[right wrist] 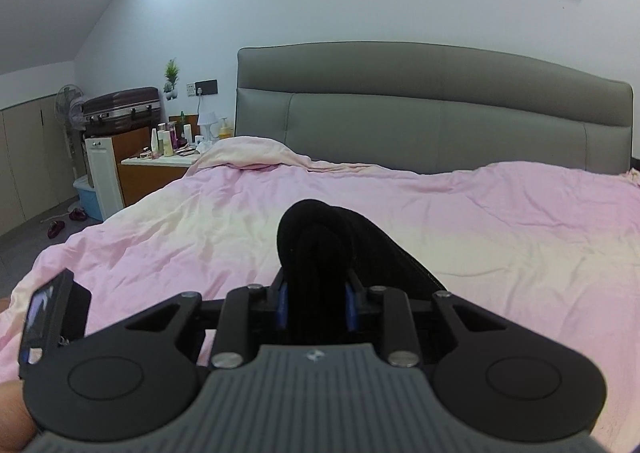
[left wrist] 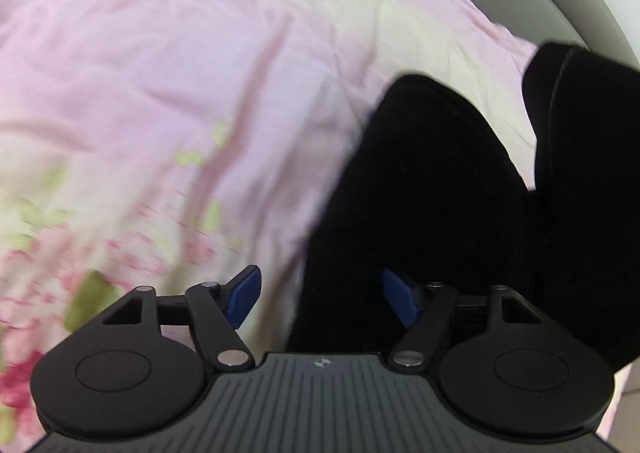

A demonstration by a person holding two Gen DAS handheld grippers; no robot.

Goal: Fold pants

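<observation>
Item: black pants (left wrist: 432,181), soft, limp, light knit; drapes and bunches, not fragile. Location: on the pink bedspread (left wrist: 160,73), near its edge. Right claw (right wrist: 316,305) clamped on a bunched fold of them, lifted above the bedspread. Left claw (left wrist: 320,297) open, empty, over the cloth's edge. Best hold: hem or waistband, pinching every layer.

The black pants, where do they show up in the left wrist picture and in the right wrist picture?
Left wrist view: the black pants fill the right half, reaching down to the open left gripper.
Right wrist view: they bunch up at centre, clamped in the right gripper.
Shared landmark: the pink bedcover under them in both.
</observation>
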